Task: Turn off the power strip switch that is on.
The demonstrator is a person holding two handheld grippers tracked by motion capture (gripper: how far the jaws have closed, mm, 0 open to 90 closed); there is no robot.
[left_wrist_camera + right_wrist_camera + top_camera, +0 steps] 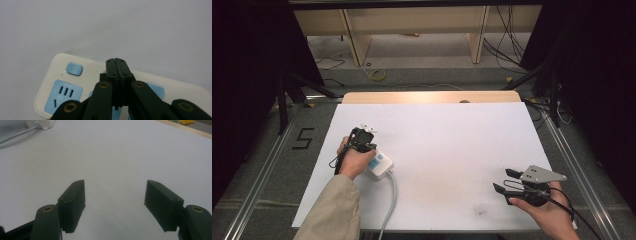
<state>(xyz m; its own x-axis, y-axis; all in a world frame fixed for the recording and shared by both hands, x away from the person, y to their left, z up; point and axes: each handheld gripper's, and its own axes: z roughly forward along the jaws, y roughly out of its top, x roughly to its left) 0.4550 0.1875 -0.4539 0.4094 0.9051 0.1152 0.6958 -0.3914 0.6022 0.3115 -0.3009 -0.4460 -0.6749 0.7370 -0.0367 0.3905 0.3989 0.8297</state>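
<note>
White power strip (pixel 75 82) lies near the desk's (pixel 437 130) left edge under the closed left claw (pixel 117 65); right claw (pixel 115 202) gapes wide, empty.

- The high view looks forward and down over the white table (pixel 447 150).
- The left gripper view sits close above the power strip (pixel 82 75).
- The right gripper view looks low across the table, sharing the power strip's end (pixel 41 123).
</note>
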